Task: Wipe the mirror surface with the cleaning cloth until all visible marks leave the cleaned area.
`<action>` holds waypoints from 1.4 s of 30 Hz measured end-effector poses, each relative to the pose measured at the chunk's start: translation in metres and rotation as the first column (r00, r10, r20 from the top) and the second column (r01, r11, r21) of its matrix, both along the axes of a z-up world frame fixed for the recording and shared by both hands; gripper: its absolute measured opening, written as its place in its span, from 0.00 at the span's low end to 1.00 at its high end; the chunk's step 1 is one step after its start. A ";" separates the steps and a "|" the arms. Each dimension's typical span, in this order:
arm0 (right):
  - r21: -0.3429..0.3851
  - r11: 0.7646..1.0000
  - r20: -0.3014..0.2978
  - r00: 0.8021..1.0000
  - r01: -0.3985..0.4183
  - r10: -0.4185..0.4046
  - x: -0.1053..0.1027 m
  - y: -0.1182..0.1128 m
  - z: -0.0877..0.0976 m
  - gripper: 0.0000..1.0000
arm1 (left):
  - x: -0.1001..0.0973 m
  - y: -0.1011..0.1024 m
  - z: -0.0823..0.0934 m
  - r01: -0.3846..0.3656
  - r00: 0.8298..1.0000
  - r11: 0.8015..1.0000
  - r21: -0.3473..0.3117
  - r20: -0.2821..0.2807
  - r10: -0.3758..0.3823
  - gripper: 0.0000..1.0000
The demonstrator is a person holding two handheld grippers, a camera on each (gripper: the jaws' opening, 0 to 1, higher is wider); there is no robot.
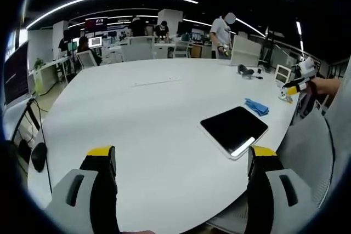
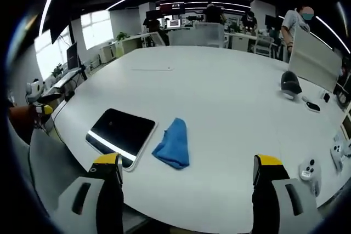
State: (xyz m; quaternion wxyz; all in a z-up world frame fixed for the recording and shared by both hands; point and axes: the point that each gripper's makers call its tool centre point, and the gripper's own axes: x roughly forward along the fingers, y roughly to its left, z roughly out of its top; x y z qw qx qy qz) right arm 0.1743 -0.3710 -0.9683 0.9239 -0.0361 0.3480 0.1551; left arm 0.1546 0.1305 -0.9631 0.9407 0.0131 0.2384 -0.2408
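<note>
Left gripper view first: I see my left gripper (image 1: 178, 160) with its two yellow-tipped jaws spread wide apart and nothing between them, hanging over the near edge of the big white table (image 1: 148, 108). Moving rightward, the mirror (image 1: 234, 129) lies flat on the table between the jaws and a bit beyond them, nearer the right jaw, its dark face reflecting a strip of ceiling light. Just past its far right corner sits the blue cleaning cloth (image 1: 256, 106), crumpled, close to the mirror but apart from it. At the right edge of that view a hand holds the right gripper (image 1: 296, 84), well away from both. In the right gripper view, again from the left, I have the mirror (image 2: 122, 133) lying near the table's (image 2: 230, 108) edge, its near corner just beside the left jaw, then the cleaning cloth (image 2: 174, 143) lying beside it with a small gap of bare table between them. My right gripper (image 2: 186, 165) is wide open and empty, both jaws short of the cloth.
</note>
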 end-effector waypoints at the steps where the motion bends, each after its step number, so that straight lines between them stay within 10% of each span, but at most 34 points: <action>1: -0.003 1.000 -0.003 1.000 -0.004 0.004 0.002 0.001 0.001 0.99 | 0.000 -0.001 0.000 0.002 1.000 1.000 0.001 0.000 -0.002 0.99; 19: -0.108 0.994 -0.219 0.976 -0.018 -0.006 0.050 0.018 0.009 0.96 | 0.000 -0.010 -0.007 0.020 1.000 1.000 -0.007 -0.013 -0.020 0.99; 26: -0.105 0.994 -0.209 0.978 -0.033 0.011 0.072 0.027 0.010 0.93 | -0.001 -0.013 -0.004 0.028 1.000 1.000 -0.002 -0.002 -0.028 0.99; 42: -0.050 0.997 -0.322 0.946 -0.058 0.039 0.071 0.052 -0.074 0.66 | 0.002 -0.017 -0.014 0.014 1.000 1.000 -0.016 -0.020 -0.014 0.99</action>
